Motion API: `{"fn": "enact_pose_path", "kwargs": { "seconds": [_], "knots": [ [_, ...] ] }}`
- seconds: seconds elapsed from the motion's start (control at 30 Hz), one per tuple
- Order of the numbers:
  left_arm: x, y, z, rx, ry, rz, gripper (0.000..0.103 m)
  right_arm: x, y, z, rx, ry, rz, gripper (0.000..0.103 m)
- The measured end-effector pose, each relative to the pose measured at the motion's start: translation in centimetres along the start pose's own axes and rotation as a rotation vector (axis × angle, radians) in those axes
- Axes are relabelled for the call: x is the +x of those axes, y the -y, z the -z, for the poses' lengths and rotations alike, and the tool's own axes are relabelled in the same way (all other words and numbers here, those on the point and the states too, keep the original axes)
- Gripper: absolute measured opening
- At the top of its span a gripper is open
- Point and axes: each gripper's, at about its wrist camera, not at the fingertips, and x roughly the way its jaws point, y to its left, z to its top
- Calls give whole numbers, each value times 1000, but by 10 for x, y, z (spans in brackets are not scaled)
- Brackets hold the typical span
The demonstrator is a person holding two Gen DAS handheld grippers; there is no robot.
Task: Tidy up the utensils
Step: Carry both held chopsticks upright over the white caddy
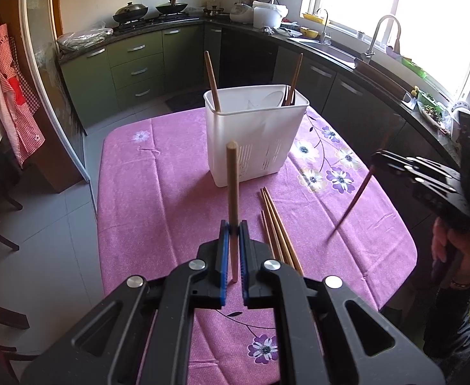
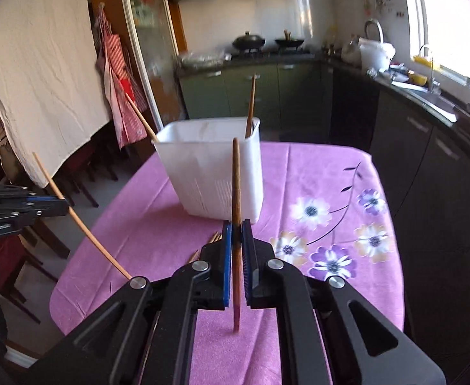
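Left gripper [image 1: 234, 229] clamps a pale chopstick [image 1: 233, 186]; right gripper [image 2: 236, 224] apparently pinches a darker chopstick [image 2: 236, 186]

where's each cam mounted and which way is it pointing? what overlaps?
Left wrist: on the left gripper, looking down across the pink table at the white holder; gripper shut on a light chopstick; right gripper and hand at right.
Right wrist: on the right gripper, facing the holder and stove; gripper shut on a dark chopstick; left gripper at left.
Shared: holder, table, loose chopsticks, both held chopsticks.
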Motion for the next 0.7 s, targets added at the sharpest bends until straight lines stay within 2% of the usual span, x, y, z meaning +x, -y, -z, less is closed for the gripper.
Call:
{"fn": "enact_pose_path", "kwargs": {
  "seconds": [0.47,0.7],
  "knots": [
    [-4,6,-3,9,7,0,6,-14,3,16,6,17,-6,7],
    [-20,15,-28,30,23,31,6,-15,5,17,10,16,-14,7]
  ]
}}
